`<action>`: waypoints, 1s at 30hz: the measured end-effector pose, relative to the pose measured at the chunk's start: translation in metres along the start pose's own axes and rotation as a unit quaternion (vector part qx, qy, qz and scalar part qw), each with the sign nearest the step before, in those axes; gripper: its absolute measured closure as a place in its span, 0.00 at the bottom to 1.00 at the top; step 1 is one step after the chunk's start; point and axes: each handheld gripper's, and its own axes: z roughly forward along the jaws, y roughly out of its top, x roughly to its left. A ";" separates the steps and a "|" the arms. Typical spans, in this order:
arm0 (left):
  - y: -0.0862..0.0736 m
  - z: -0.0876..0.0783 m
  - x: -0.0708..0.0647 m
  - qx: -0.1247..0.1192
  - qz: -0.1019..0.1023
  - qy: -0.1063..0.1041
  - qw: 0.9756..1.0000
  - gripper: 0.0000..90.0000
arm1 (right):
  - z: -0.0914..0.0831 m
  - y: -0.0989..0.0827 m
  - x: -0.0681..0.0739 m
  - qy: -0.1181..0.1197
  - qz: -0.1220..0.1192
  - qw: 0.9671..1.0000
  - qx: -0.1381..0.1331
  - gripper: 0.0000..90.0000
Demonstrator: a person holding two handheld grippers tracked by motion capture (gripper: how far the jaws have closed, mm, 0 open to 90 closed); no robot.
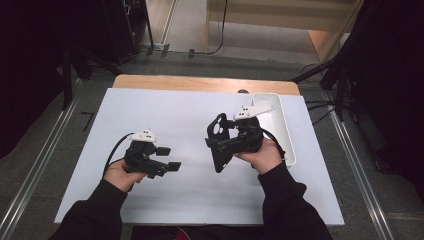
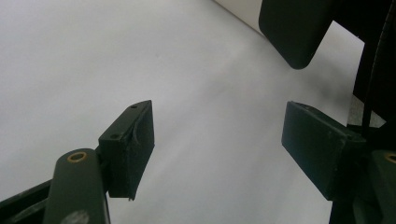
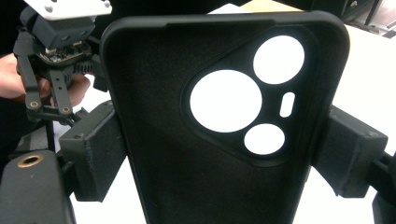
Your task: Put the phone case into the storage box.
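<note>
While clamped: one phone case [image 3: 187,140].

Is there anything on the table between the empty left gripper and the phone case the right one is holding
Nothing visible. The left gripper, jaws open, faces the phone case across bare white table; the right gripper clamps the case's edges.

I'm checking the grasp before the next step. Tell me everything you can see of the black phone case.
The black phone case looks like matte, soft rubbery plastic with rounded corners. Its raised camera island has three round cutouts and one small slot, white table showing through. It is empty, held off the white table, clamped across its long edges by the right claw, whose pads press both sides. In the high view it hangs on edge.
</note>
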 end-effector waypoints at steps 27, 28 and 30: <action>-0.041 -0.013 0.006 0.033 -0.008 0.017 0.999 0.25 | -0.025 0.011 -0.006 -0.008 0.029 0.999 0.012 0.13; -0.042 -0.014 0.006 0.032 -0.008 0.021 0.999 0.25 | -0.026 0.011 -0.007 -0.010 0.029 0.999 0.012 0.13; -0.044 -0.015 0.008 0.032 -0.005 0.029 0.999 0.25 | -0.029 0.012 -0.010 -0.014 0.033 0.999 0.011 0.13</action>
